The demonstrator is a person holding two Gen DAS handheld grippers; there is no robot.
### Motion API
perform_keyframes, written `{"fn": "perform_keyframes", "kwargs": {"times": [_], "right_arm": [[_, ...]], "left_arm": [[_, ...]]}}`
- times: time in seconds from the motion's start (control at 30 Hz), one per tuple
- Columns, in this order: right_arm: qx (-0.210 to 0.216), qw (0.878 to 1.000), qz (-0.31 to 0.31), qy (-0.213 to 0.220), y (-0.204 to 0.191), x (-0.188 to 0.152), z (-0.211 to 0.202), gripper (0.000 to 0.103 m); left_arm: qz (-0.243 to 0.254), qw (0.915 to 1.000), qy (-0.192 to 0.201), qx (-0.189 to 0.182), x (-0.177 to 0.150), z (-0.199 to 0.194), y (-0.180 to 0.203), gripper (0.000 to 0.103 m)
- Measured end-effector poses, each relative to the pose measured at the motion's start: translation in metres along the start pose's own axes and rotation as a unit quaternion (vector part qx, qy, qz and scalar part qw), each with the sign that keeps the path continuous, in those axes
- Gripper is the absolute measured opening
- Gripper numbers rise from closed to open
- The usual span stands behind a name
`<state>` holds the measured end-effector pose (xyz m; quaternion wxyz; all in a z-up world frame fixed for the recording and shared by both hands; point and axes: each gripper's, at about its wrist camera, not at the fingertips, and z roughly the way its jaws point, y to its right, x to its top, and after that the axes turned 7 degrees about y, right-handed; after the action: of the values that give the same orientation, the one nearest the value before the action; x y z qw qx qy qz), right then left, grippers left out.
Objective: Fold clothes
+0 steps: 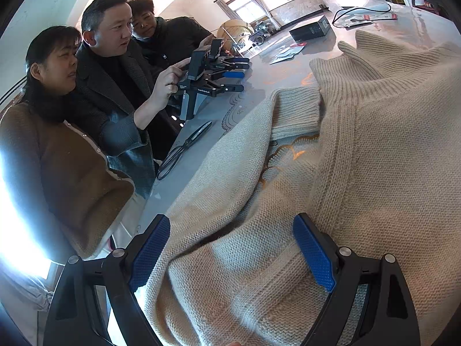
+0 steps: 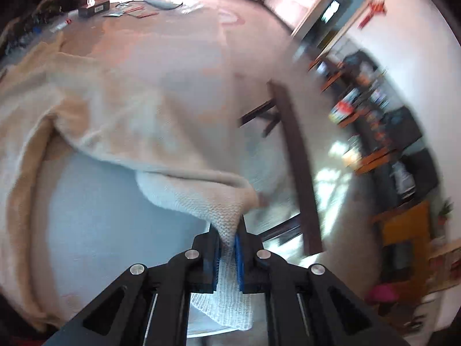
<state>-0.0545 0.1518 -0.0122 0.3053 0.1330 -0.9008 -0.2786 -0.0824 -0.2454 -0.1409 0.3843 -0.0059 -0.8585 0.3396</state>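
One beige knit sweater [image 1: 374, 150] sprawled rumpled across bench [image 1: 259, 66], mid-fold. Right gripper [image 2: 229, 248] clamped shut on lifted edge; left gripper [image 1: 230, 248] spread wide over cloth, gripping nothing. Likely next: carrying pinched edge across body, laying flat.

The sweater [image 1: 374, 158] runs off the left wrist view's right and bottom edges, hiding the table [image 1: 224, 106] beneath it; right of the sweater, the right wrist view smears shelves [image 2: 374, 115] into colour streaks (contents unreadable); the knit [image 2: 227, 230] pinched in the right gripper [image 2: 229, 248] disappears between its pads, its hem out of sight.
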Motion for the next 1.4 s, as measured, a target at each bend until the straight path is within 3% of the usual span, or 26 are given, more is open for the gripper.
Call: {"fn": "perform_keyframes", "kwargs": {"times": [0.07,0.17,0.2,0.23,0.43,0.57,0.67,0.73,0.83,0.9,0.97,1.03,1.1,1.13,1.2,1.3,1.4], "right_arm": [[-0.114,0.989,-0.071,0.056,0.012,0.013,-0.001,0.008],[-0.252,0.945,-0.166,0.125,0.011,0.036,0.021,0.014],[-0.240,0.949,-0.163,0.123,0.008,0.039,0.025,0.017],[-0.217,0.957,-0.153,0.115,0.006,0.042,0.027,0.028],[-0.074,0.991,-0.089,0.069,-0.006,0.057,0.040,0.026],[0.022,0.998,-0.045,0.037,-0.015,0.068,0.049,0.027],[0.094,0.995,-0.011,0.012,-0.021,0.076,0.056,0.029],[0.157,0.988,-0.007,0.007,-0.064,0.105,0.065,0.030],[0.175,0.984,-0.033,-0.012,-0.107,0.138,0.090,0.028],[0.234,0.972,-0.001,-0.006,-0.117,0.162,0.081,0.028],[0.297,0.954,0.037,0.001,-0.126,0.187,0.069,0.029],[0.396,0.915,0.079,-0.020,-0.142,0.212,0.055,0.029],[0.446,0.893,0.053,-0.017,-0.180,0.239,0.026,0.030],[0.462,0.886,0.030,-0.002,-0.202,0.250,0.008,0.030],[0.451,0.892,-0.018,0.023,-0.252,0.259,-0.032,0.030],[0.443,0.894,-0.067,0.024,-0.311,0.254,-0.039,0.030],[0.464,0.881,-0.088,0.002,-0.345,0.243,-0.032,0.030]], "left_arm": [[0.000,1.0000,0.000,0.000,0.000,0.000,0.000,0.089],[0.000,1.0000,0.000,0.002,-0.001,-0.001,0.001,0.089],[0.000,1.0000,0.000,0.002,-0.001,-0.001,0.001,0.089],[-0.001,1.0000,-0.001,0.002,-0.001,-0.001,0.001,0.089],[-0.002,1.0000,-0.002,0.003,-0.001,-0.001,0.000,0.089],[-0.003,1.0000,-0.004,0.005,0.000,-0.001,0.000,0.089],[-0.004,1.0000,-0.005,0.006,0.000,-0.001,0.001,0.089],[-0.005,1.0000,-0.005,0.007,0.000,-0.001,0.001,0.089],[-0.006,0.9999,-0.006,0.007,0.000,-0.001,0.001,0.089],[-0.011,0.9999,-0.010,0.000,0.001,-0.001,0.000,0.089],[-0.016,0.9996,-0.020,-0.012,0.003,0.000,-0.003,0.089],[-0.017,0.9982,-0.043,-0.039,0.009,0.002,-0.008,0.089],[-0.030,0.9964,-0.047,-0.064,0.015,-0.002,-0.017,0.089],[-0.041,0.9960,-0.040,-0.068,0.018,-0.005,-0.023,0.089],[-0.060,0.9952,-0.035,-0.069,0.024,-0.008,-0.037,0.089],[-0.079,0.9941,-0.031,-0.066,0.030,-0.007,-0.058,0.089],[-0.082,0.9952,-0.024,-0.047,0.033,0.004,-0.084,0.089]]}}
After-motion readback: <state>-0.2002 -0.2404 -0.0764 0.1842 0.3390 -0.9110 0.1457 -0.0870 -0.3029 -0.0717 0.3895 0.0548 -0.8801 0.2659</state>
